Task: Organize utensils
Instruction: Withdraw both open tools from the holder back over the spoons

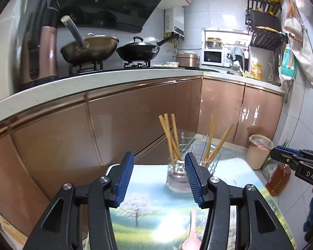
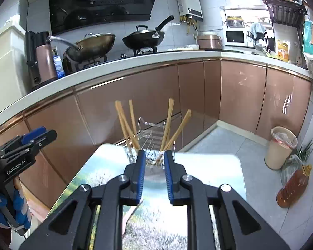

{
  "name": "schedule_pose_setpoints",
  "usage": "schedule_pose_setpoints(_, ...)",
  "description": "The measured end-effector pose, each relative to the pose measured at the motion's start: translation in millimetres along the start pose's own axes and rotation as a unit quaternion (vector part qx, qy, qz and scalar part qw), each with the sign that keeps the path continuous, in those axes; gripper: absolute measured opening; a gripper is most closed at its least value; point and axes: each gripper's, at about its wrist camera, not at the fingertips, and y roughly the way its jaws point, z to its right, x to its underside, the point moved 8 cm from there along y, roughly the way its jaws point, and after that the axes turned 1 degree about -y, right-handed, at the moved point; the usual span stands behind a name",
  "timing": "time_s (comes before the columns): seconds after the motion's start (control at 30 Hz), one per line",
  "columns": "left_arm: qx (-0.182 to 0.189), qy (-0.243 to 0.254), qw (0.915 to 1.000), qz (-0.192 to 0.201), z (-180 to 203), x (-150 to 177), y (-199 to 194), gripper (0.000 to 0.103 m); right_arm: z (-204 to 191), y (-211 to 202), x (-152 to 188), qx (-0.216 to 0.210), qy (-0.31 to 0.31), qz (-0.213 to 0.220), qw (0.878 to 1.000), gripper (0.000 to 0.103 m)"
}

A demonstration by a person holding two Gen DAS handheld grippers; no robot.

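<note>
With both pairs of fingers empty above the surface [image 1: 148,179], I judge the step in hand to be reaching for the next loose utensil: the pink spoon [image 1: 191,237] lying near the bottom edge of my left view, just under my left gripper [image 1: 159,177]. That gripper's fingers stand apart with nothing between them; my right gripper [image 2: 154,175] has its fingers drawn close together, a narrow gap showing, also holding nothing

The wooden chopsticks [image 1: 170,137] already stand in two bunches in the wire holder [image 2: 151,145] at the far end of the surface, leaning outward, with the left bunch in a glass cup [image 1: 176,177]

To do this well, I should drop the left fingers down over the spoon's handle, not its bowl, close on it across the narrow side, and lift it cleanly before carrying it to the holder. I should come in from above so I don't knock the leaning chopsticks or tip the holder

Readable writing: "GenRobot.AI" on the left gripper's body in the right view, and "DAS" on the right gripper in the left view
</note>
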Motion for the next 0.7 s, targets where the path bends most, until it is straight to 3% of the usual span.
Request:
schedule_pose_setpoints(0.4,-0.014,0.005,0.9998,-0.012,-22,36,-48,0.051,-16,-47,56,0.005,0.007,-0.036,0.999,0.017)
schedule_pose_setpoints(0.7,-0.006,0.004,0.9996,-0.028,-34,58,-62,0.052,-15,-57,105,0.014,0.031,-0.086,0.996,0.018)
